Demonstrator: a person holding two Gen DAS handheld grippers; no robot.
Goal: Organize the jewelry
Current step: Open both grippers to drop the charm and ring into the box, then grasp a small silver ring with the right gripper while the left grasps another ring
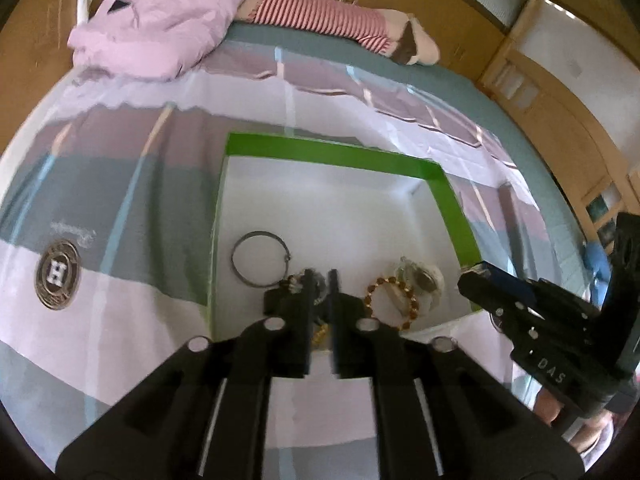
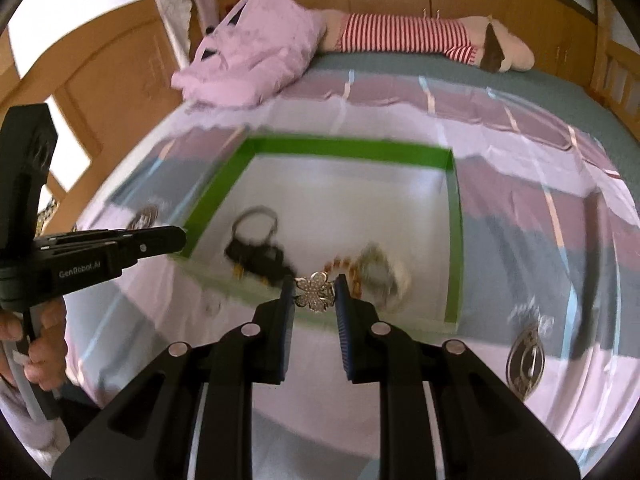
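Bed with a striped sheet [image 1: 120, 184]; on it a shallow green-walled box [image 1: 332, 154] with a white floor, open at the top. Right wrist view: right gripper [image 2: 315, 294] hangs over the near edge of the box, its blue-padded jaws closed on a silver flower-shaped piece [image 2: 316, 290], which sits clamped between the pads and clear of the box floor. This piece does not show in the left wrist view, where the right gripper [image 1: 470, 276] appears only from the side, at the box's right wall. Left wrist view: left gripper [image 1: 321, 284] is above the near part of the box, jaws parted by a narrow gap, nothing between the pads that can be made out. Below and beside it lie a thin silver bangle [image 1: 260, 258], a gold beaded bracelet [image 1: 392, 300] and a pale cluster [image 1: 418, 276] just behind that bracelet, too blurred to name; a bit of gold [image 1: 320, 334] shows under the fingers. The right wrist view blurs these same pieces but alone shows the left gripper [image 2: 176, 238] from outside, by the box's left corner, with the person's hand [image 2: 44, 340] on its handle. Far end of the bed: pink bundle [image 1: 160, 20] and a plush toy in red-and-white stripes [image 1: 320, 16]. A round metal badge [image 1: 58, 274] lies on the sheet left of the box.
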